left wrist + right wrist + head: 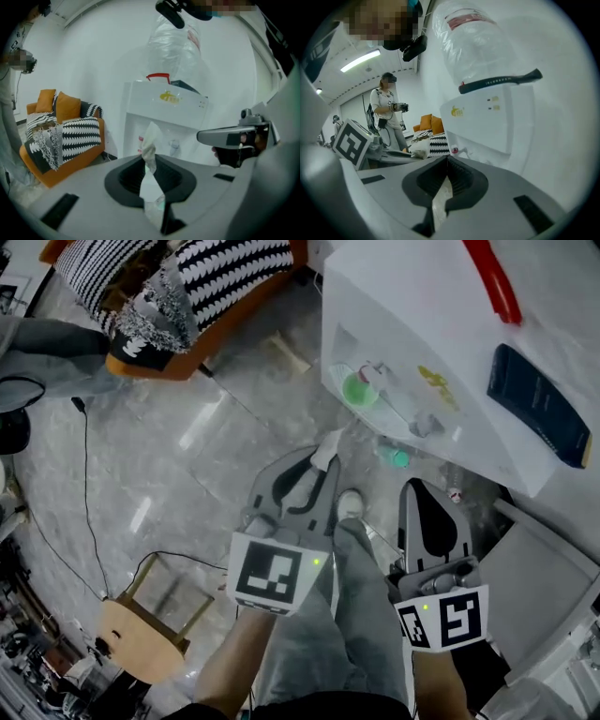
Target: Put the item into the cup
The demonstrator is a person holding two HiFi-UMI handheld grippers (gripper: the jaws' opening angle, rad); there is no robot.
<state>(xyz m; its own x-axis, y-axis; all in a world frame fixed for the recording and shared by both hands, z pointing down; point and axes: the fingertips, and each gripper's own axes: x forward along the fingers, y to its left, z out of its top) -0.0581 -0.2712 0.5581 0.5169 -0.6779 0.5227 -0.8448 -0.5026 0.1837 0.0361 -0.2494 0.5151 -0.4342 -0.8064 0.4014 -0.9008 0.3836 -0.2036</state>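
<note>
carrying: my left gripper [314, 474] has its jaws closed on the item [150, 140], a crumpled white scrap that looks like tissue or a wrapper. it is pinched low down and its top stands up past the jaw tips.
right gripper: my right gripper [446, 164] has its jaws brought together at the tips with nothing between them, and only floor shows through the slit further back. it hangs at the lower right of the head view, just beside the left one.
cup: the green cup [359, 390] sits in the recess of the white water dispenser [441, 324], right of centre near the top of the head view, under what look like the taps.
item versus cup: well apart. the item hangs near the centre of the head view over the grey floor [187, 474], and the cup lies up and to the right of it.
other green thing: a smaller green object [398, 458] sits lower, by the dispenser's foot. i cannot tell what it is.
step in hand: i judge this to be the carry. the grasp is made and the drop is not yet done.
next move: i would bring the left gripper up and right into the recess, put the scrap's free end over the cup mouth, then part the jaws.
watch for: the recess looks tight for the jaws, and a light scrap may cling to a pad or drift past the rim.
</note>
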